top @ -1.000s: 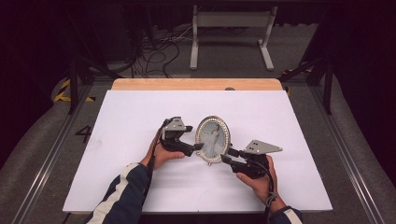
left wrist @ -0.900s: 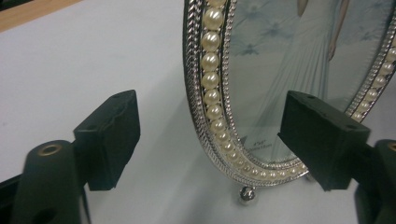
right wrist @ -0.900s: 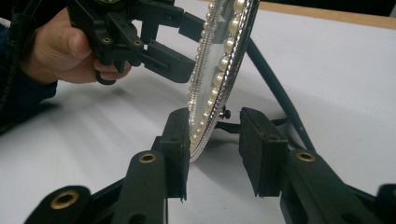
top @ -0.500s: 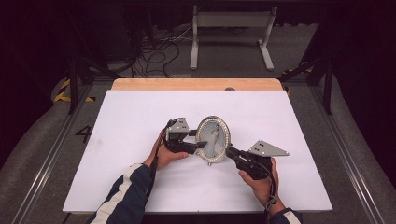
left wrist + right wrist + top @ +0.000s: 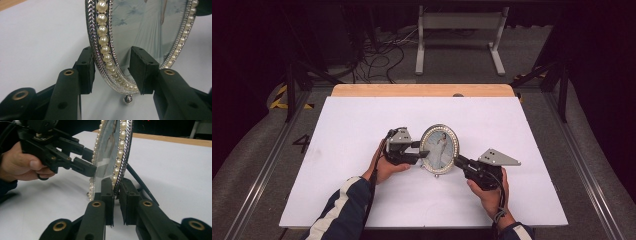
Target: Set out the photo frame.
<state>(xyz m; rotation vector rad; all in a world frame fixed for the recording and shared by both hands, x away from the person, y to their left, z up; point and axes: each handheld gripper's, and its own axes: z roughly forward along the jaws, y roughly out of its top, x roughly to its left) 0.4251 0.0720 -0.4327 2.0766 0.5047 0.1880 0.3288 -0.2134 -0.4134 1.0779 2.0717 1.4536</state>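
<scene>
While right gripper pinches the frame, left gripper straddles its rim, closing.

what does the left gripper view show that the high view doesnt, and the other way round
The left gripper view gives the close detail: the pearl row along the rim, the small ball foot, and the left gripper with its pads astride the edge, a gap on each side. The high view gives the layout: the right gripper at the opposite edge and the white table. Both show the upright oval picture frame.
</scene>
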